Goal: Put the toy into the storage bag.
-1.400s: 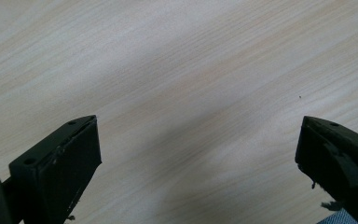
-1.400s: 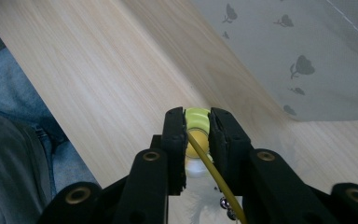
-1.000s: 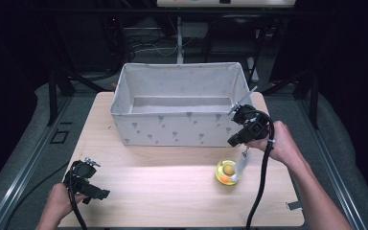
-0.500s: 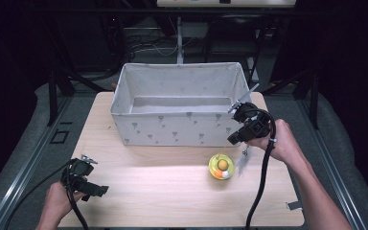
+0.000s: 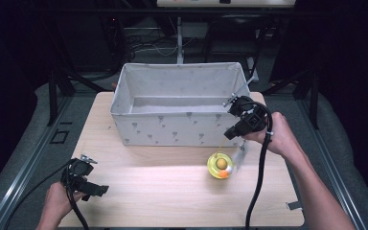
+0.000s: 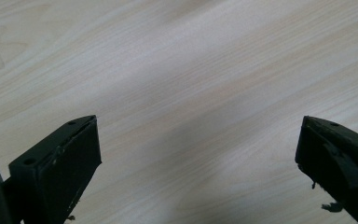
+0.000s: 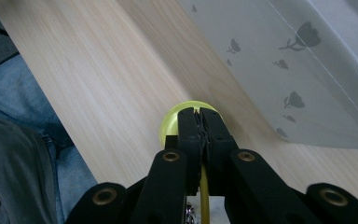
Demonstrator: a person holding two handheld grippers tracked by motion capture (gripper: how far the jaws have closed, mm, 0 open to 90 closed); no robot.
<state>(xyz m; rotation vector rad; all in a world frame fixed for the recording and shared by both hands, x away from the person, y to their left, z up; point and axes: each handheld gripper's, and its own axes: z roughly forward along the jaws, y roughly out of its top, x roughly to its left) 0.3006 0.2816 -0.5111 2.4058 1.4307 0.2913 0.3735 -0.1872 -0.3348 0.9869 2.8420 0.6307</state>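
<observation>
A round yellow toy (image 5: 219,166) with orange bits sits low over the table, just below and left of my right gripper (image 5: 230,133). In the right gripper view the jaws of that gripper (image 7: 201,115) are pressed together on a thin yellow strip, and the toy's yellow disc (image 7: 169,125) shows just past the tips. I cannot tell whether the toy hangs or rests on the wood. My left gripper (image 5: 96,189) is at the table's front left, held by a hand; in its own view the gripper (image 6: 198,126) stands wide open over bare wood.
A white fabric bin (image 5: 172,129) printed with grey flowers stands at the back middle of the wooden table (image 5: 148,196); its wall (image 7: 284,60) is right beside the right gripper. Black cables trail from both grippers. Dark frames and floor surround the table.
The yellow toy has shifted left and slightly toward the bin along with the right gripper. The left gripper has barely moved.
</observation>
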